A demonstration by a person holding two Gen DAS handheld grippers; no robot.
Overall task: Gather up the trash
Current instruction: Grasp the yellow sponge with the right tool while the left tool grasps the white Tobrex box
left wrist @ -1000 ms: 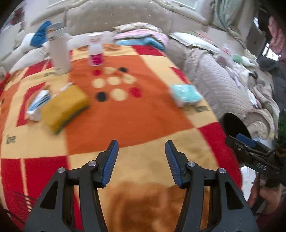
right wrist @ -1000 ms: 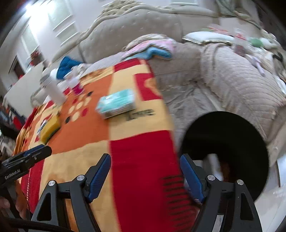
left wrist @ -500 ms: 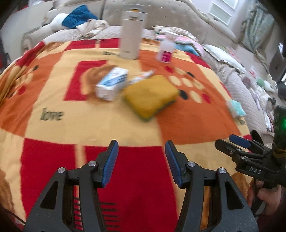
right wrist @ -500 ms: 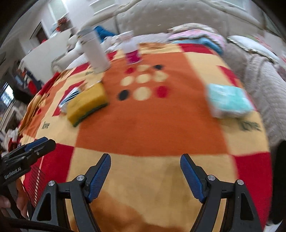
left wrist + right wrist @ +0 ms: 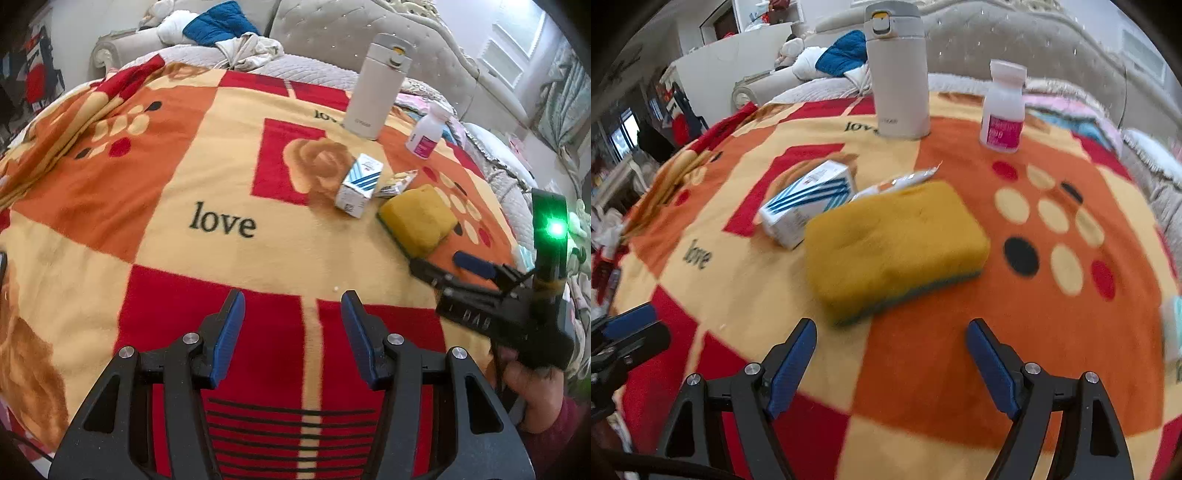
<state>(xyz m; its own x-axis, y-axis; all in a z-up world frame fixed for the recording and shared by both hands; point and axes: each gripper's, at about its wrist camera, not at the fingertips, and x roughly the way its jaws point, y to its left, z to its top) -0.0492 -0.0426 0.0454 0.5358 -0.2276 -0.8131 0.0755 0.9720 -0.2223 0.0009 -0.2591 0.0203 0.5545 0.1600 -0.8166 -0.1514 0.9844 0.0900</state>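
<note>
Right wrist: flask [image 5: 899, 74], bottle [image 5: 1003, 107], possibly a wrapper [image 5: 897, 182] behind sponge [image 5: 894, 245].

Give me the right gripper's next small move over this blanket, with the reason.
Probably ease the right gripper forward and down toward the yellow sponge. Its jaws are opening with nothing between them, and the sponge lies just ahead on the blanket.

Both views sweep along the blanket [image 5: 221, 258] toward its sponge end. The right gripper [image 5: 892, 354], jaws opening and empty, now hangs just short of the yellow sponge [image 5: 894, 247]; the black bin is gone from view. The left gripper [image 5: 291, 332] now hovers over the red near-edge squares.
</note>
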